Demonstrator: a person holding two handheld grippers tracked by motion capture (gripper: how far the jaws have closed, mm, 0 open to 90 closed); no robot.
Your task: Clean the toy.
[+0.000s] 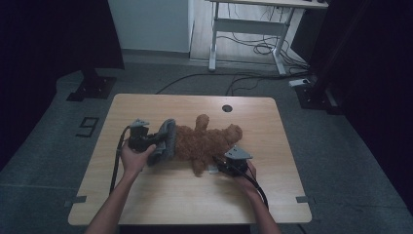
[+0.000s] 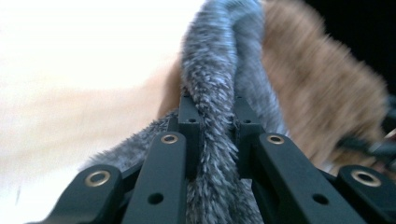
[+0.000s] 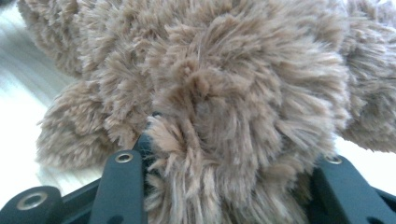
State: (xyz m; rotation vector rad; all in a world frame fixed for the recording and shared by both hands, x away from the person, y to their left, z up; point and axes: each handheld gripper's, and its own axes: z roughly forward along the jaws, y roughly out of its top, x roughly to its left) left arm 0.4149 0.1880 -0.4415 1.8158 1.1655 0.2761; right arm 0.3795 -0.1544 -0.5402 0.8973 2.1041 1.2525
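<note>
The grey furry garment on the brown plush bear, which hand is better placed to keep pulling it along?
Left, probably. The left gripper is shut on the grey furry garment at the end of the brown plush bear, while the right gripper is busy clamping the bear's fur.

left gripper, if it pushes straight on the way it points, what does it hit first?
The left gripper, shut on the grey fur piece, points right across the table. Straight on it would probably meet the brown plush toy right behind that fur; the gap between them is unclear.
</note>
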